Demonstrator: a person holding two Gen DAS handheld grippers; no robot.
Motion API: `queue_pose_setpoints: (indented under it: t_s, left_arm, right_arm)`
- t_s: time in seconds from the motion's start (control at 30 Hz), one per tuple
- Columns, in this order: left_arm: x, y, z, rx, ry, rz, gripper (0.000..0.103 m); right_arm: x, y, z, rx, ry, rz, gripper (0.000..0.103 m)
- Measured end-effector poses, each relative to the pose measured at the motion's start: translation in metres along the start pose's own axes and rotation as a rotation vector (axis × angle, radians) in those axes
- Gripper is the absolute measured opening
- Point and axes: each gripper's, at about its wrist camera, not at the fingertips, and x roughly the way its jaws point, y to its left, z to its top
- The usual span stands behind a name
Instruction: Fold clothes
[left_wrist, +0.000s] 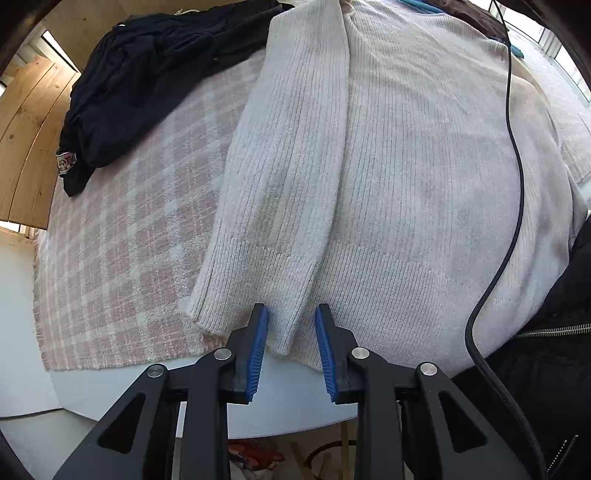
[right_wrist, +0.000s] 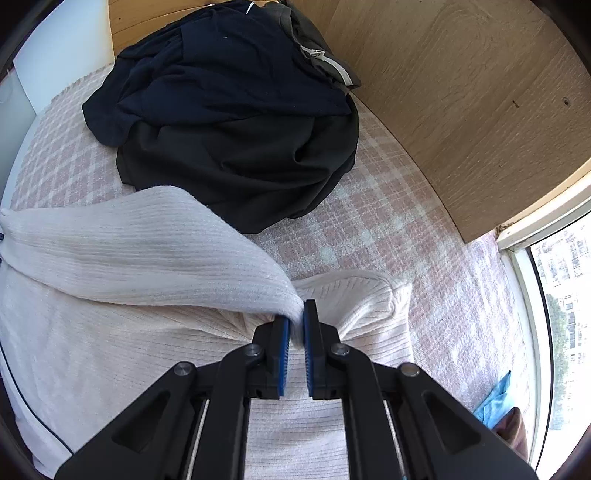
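Now, with the cream ribbed sweater (left_wrist: 406, 166) flat on the checked blanket (left_wrist: 122, 236), let your left gripper (left_wrist: 291, 350), jaws apart, release the sleeve cuff (left_wrist: 266, 295); keep the right gripper (right_wrist: 296, 325) clamped on the shoulder fold (right_wrist: 221, 273), laying it straight.

A white worktop (left_wrist: 295, 398) carries a pink checked blanket (left_wrist: 122, 258); on it, a cream ribbed sweater (left_wrist: 406, 184) lies under the left claw (left_wrist: 291, 326), dark clothes (left_wrist: 155, 81) heaped beyond.

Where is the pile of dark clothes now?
The pile of dark clothes lies on the checked blanket, beyond the white sweater, against the wooden panel.
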Motion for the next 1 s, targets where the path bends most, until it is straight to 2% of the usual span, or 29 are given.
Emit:
queue_pose_setpoints:
  t_s: [0.03, 0.2, 0.27, 0.4, 0.57, 0.67, 0.77, 0.83, 0.93, 1.0]
  left_arm:
    - [-0.001, 0.003, 0.001, -0.007, 0.005, -0.011, 0.005]
    - [-0.016, 0.030, 0.004, -0.107, -0.013, -0.101, 0.003]
    - [-0.026, 0.038, 0.006, -0.118, -0.028, -0.099, 0.003]
    - [-0.050, 0.058, 0.012, -0.154, -0.064, -0.045, 0.003]
    - [-0.080, 0.054, 0.004, -0.150, -0.135, -0.011, 0.003]
    - [-0.060, 0.037, -0.002, -0.139, -0.100, -0.075, 0.003]
    - [-0.019, 0.013, -0.014, -0.099, 0.019, -0.090, 0.003]
    - [-0.003, 0.005, -0.018, -0.076, 0.053, -0.070, 0.004]
    - [-0.010, 0.009, -0.019, -0.107, 0.045, -0.083, 0.008]
    - [-0.017, 0.010, -0.022, -0.113, 0.055, -0.086, 0.008]
  right_arm:
    - [0.000, 0.001, 0.001, -0.003, 0.003, -0.001, 0.007]
    - [-0.006, -0.001, 0.004, -0.015, -0.003, 0.026, 0.007]
    - [-0.010, -0.005, 0.005, 0.005, -0.015, 0.047, 0.007]
    - [-0.019, -0.013, 0.009, 0.054, -0.053, 0.092, 0.007]
    - [-0.037, -0.015, 0.000, 0.070, -0.100, 0.119, 0.007]
    - [-0.036, -0.013, -0.011, 0.062, -0.078, 0.112, 0.007]
    - [-0.019, -0.010, -0.023, 0.070, -0.015, 0.123, 0.007]
    - [-0.010, -0.003, -0.029, 0.042, 0.018, 0.107, 0.007]
    - [-0.002, 0.004, -0.033, 0.003, 0.060, 0.087, 0.007]
    - [-0.010, -0.002, -0.032, 0.008, 0.051, 0.098, 0.007]
